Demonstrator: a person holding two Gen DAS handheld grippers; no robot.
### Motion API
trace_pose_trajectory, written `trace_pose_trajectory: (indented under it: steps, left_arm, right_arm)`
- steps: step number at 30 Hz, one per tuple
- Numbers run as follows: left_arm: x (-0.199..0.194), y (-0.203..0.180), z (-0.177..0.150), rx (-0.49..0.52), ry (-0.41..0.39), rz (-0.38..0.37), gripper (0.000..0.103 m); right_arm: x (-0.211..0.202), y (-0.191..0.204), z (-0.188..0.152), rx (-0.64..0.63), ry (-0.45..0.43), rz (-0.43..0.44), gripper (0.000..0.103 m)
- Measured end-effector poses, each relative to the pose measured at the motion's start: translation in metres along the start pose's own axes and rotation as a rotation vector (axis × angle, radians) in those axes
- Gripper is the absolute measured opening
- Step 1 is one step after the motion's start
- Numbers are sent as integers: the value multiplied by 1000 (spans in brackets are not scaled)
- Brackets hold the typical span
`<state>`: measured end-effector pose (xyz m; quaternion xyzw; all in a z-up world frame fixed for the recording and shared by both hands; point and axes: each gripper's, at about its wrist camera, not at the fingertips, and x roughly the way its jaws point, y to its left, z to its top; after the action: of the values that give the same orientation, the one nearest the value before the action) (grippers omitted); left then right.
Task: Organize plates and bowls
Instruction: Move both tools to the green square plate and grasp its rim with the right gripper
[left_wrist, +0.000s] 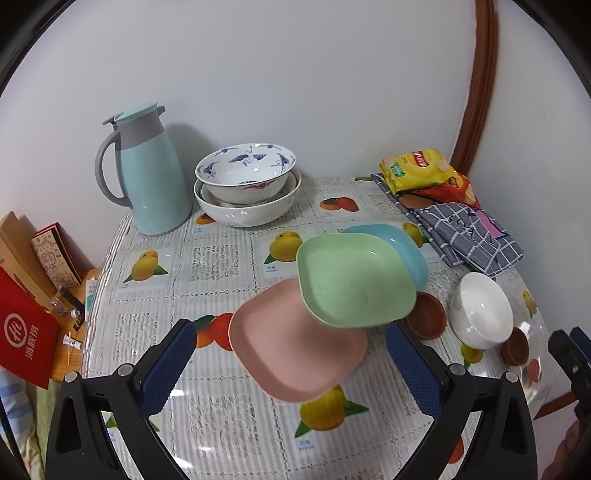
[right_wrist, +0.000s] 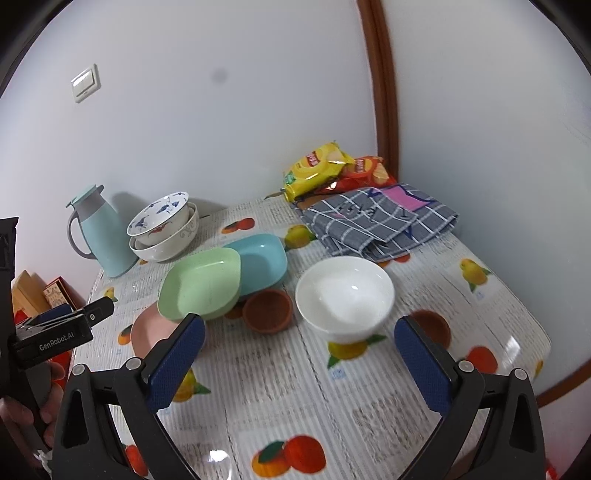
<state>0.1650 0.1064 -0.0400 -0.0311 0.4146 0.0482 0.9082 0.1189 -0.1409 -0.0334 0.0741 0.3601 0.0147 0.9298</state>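
Blue-padded fingers of the left gripper (left_wrist: 290, 363) stand spread wide at the bottom of the left wrist frame, pinching nothing; the pink square plate (left_wrist: 295, 347) lies flat on the fruit-print tablecloth (left_wrist: 221, 417) between and just beyond them. Resting on the pink plate's far corner, the green square plate (left_wrist: 354, 280) tilts, its raised edge leaning on the light blue square plate (left_wrist: 399, 247) toward centre right; the three overlap in a diagonal row running from lower centre to upper right. A brown saucer (left_wrist: 424, 314) sits just right of the green plate.

Likewise spread and empty, the right gripper (right_wrist: 299, 363) frames the white bowl (right_wrist: 345, 295), upright at centre. A second brown saucer (right_wrist: 432, 326) sits partly behind its right finger. At upper left, a blue-patterned bowl (right_wrist: 160, 214) nests tilted in a larger white bowl (right_wrist: 166, 245), beside a pale blue thermos jug (right_wrist: 101, 232).
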Motion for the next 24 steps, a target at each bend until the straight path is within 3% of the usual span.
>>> trace_pose_trajectory:
  steps: [6, 14, 24]
  left_arm:
    - [13, 8, 9, -7, 17, 10, 103]
    - [41, 24, 18, -38, 34, 43, 102]
    - [85, 28, 32, -46, 92, -9, 102]
  right_arm:
    - [27, 19, 26, -55, 12, 18, 93]
    - [57, 42, 31, -126, 34, 37, 86]
    - [104, 57, 27, -138, 105, 56, 80]
